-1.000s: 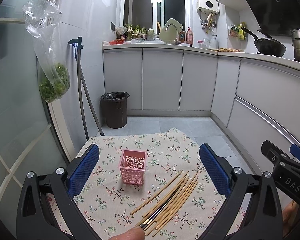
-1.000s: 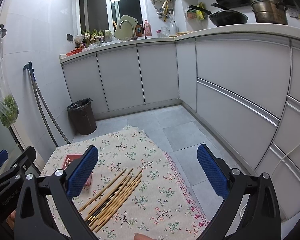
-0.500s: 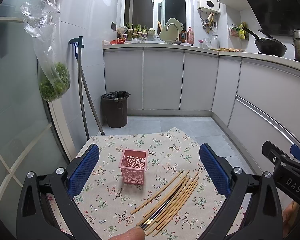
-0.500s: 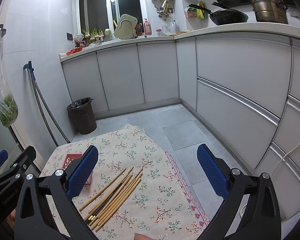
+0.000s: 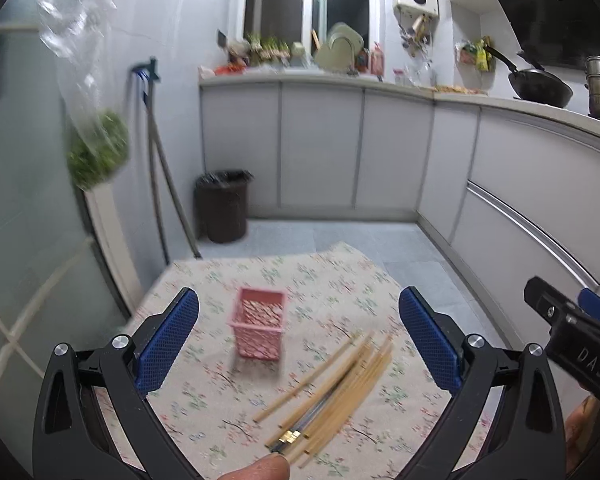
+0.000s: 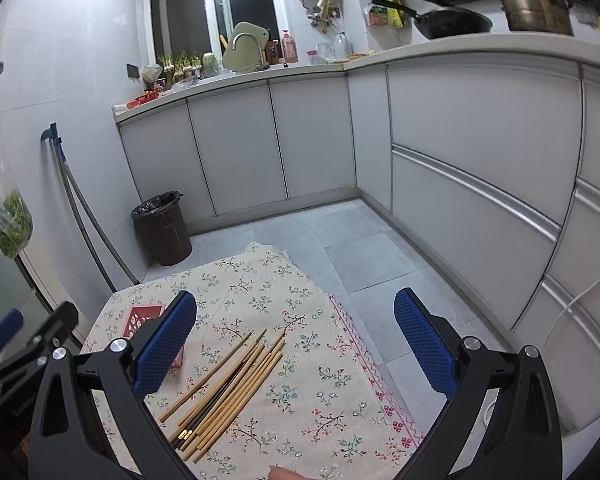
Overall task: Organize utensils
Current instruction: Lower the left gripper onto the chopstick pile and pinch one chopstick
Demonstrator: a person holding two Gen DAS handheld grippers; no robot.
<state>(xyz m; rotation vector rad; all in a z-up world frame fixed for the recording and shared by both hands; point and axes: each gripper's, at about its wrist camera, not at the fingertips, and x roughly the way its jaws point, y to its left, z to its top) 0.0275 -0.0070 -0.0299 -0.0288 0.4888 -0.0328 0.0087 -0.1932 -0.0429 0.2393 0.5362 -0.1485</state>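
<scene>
A pink perforated basket [image 5: 261,328] stands upright on the floral tablecloth [image 5: 332,280]. In the right wrist view the basket [image 6: 140,317] is partly hidden behind my right gripper's left finger. Several bamboo chopsticks [image 5: 336,384], with a dark pair among them, lie in a loose bundle to the basket's right; the right wrist view shows the chopsticks [image 6: 228,388] too. My left gripper [image 5: 300,340] hovers open above the basket and the bundle, holding nothing. My right gripper [image 6: 294,344] is open and empty above the cloth, right of the chopsticks.
The table [image 6: 340,400] is small, with its right edge dropping to a tiled floor [image 6: 352,236]. A dark bin [image 6: 162,228] stands by the grey cabinets [image 6: 240,152]. A bag of greens [image 5: 96,148] hangs at the left. A fingertip [image 5: 260,470] shows at the bottom edge.
The left wrist view has shifted and blurred: the left gripper is moving, and the basket and chopsticks sit slightly further right and lower. The right gripper has barely moved. Both stay open.
</scene>
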